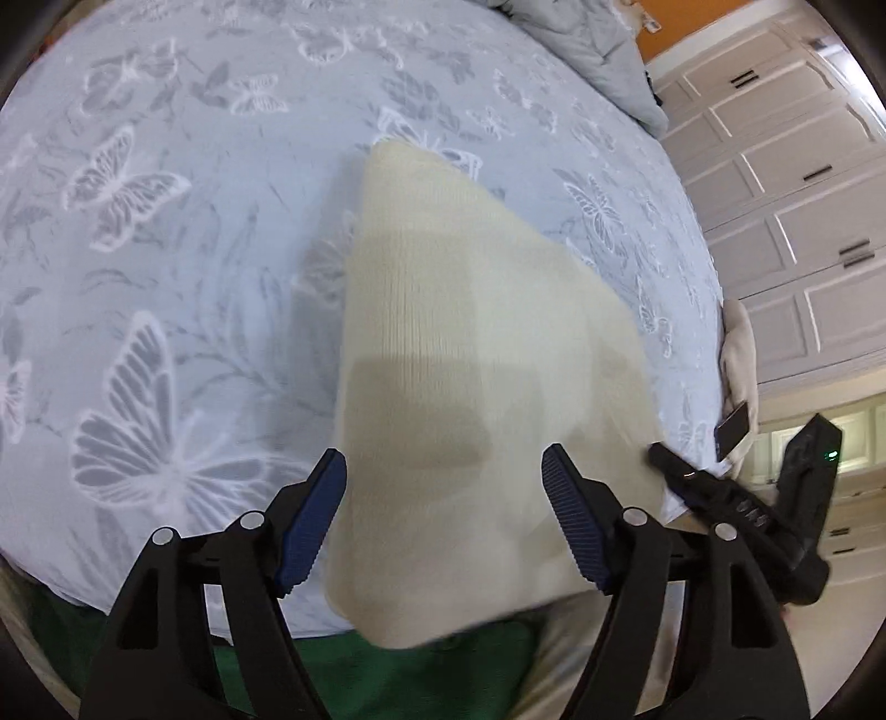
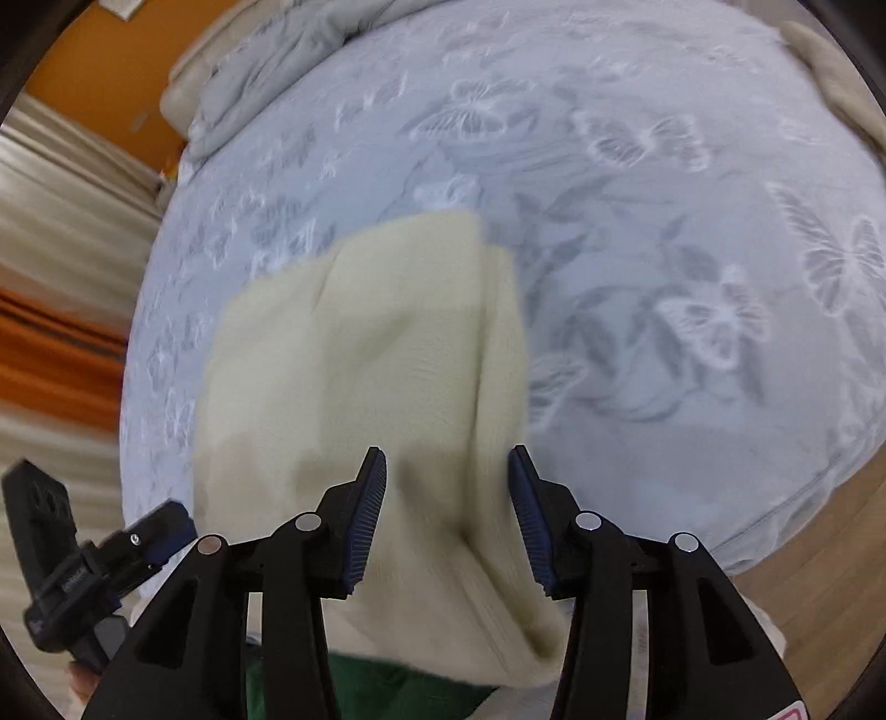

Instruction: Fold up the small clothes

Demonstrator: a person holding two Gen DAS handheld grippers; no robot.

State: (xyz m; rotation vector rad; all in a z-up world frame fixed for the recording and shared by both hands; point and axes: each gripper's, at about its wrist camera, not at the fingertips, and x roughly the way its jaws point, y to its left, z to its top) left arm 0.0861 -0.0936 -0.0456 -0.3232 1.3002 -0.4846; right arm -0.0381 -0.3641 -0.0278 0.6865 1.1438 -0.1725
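Nearest to us in the left wrist view, our left gripper (image 1: 443, 520) hangs with its blue-padded fingers (image 1: 310, 526) spread wide apart, nothing between them but air above the cloth. Below it lies the cream knit garment (image 1: 470, 343), folded into a long panel on the bedspread (image 1: 166, 249), its near end drooping over the bed's near edge onto something green (image 1: 387, 681) (we cannot tell what that is). Its far corner reaches toward the middle of the bed.

From the right wrist view, our right gripper (image 2: 446, 515) also has its fingers (image 2: 365, 526) parted, and the garment (image 2: 360, 360) runs beneath the gap; a thicker fold ridge runs along the garment's right side, just beside the right finger. Whether either pad touches the knit, we cannot tell through the blur.

Each gripper shows in the other's view: the right one at the garment's right edge, the left one at the lower left.

Farther off, a grey quilt (image 1: 598, 50) sits bunched at the far end of the bed. White panelled wardrobe doors (image 1: 786, 221) stand to the right, and a beige cloth (image 1: 739, 354) with a dark phone-like slab (image 1: 732, 429) rests at the bed's right edge. No containers appear.
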